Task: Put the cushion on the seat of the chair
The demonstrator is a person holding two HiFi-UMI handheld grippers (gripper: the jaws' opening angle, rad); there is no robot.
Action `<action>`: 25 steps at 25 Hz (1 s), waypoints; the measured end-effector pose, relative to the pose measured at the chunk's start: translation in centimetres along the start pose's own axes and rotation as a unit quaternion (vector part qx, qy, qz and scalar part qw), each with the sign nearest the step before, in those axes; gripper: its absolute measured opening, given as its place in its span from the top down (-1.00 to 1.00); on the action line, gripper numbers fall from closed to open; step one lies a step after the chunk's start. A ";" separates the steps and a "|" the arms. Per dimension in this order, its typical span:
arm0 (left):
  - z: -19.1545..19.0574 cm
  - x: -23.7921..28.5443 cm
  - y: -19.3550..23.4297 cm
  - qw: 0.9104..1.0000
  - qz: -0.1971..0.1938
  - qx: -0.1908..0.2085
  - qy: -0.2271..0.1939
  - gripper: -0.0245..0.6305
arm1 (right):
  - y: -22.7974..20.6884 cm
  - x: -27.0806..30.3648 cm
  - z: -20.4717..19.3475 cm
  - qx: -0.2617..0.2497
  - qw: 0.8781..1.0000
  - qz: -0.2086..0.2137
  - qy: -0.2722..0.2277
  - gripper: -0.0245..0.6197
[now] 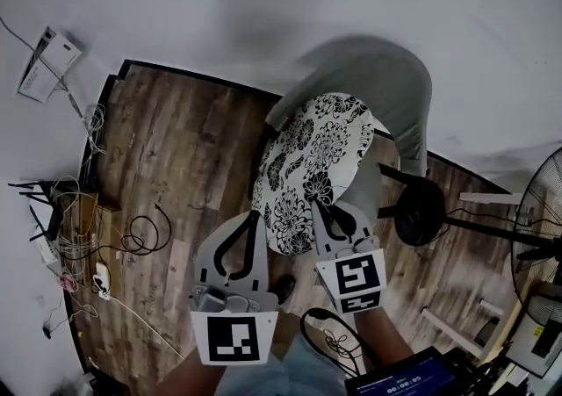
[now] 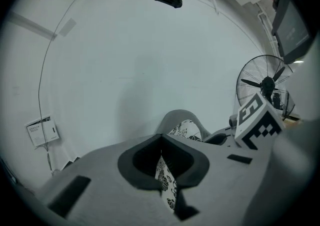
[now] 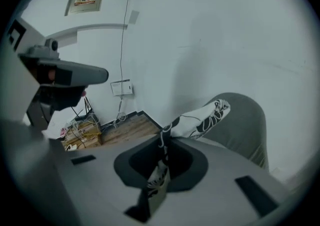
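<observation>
A round white cushion [image 1: 312,166] with black flower print hangs tilted over the grey chair [image 1: 386,78], which stands against the wall. My left gripper [image 1: 260,215] is shut on the cushion's near edge, and my right gripper [image 1: 321,208] is shut on the same edge a little to the right. In the left gripper view the printed cloth [image 2: 166,182] is pinched between the jaws, with the chair back [image 2: 181,117] beyond it. In the right gripper view the cushion [image 3: 200,117] runs from the shut jaws up toward the chair [image 3: 247,120]. The seat is hidden under the cushion.
A standing fan [image 1: 540,210] with a round black base [image 1: 420,208] is right of the chair. Tangled cables and network boxes [image 1: 79,232] lie along the left wall on the wooden floor [image 1: 176,148]. A dark camera on a stand [image 3: 60,77] is at the left.
</observation>
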State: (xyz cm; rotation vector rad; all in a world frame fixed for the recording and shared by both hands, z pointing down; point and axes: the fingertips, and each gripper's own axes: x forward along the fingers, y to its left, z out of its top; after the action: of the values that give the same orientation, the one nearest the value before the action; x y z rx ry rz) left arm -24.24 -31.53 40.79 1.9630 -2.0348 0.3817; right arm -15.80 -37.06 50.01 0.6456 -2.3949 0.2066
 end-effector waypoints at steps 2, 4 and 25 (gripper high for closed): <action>-1.0 1.2 0.8 1.000 -0.003 -0.013 0.014 0.90 | -0.3 1.9 -1.7 0.000 1.000 0.006 0.025 0.86; -1.6 2.2 0.9 1.000 -0.008 -0.019 0.024 0.90 | -1.0 2.9 -3.1 0.001 0.999 0.004 0.041 0.86; -4.0 6.5 -7.1 0.991 -0.118 0.024 0.062 0.90 | -7.6 2.7 -12.9 0.127 0.986 -0.047 0.097 0.80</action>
State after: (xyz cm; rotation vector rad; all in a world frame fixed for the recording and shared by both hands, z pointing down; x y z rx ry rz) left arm -17.23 -36.27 46.88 2.1225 -1.7088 0.4893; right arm -6.79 -40.86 61.70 0.8142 -2.1641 0.5155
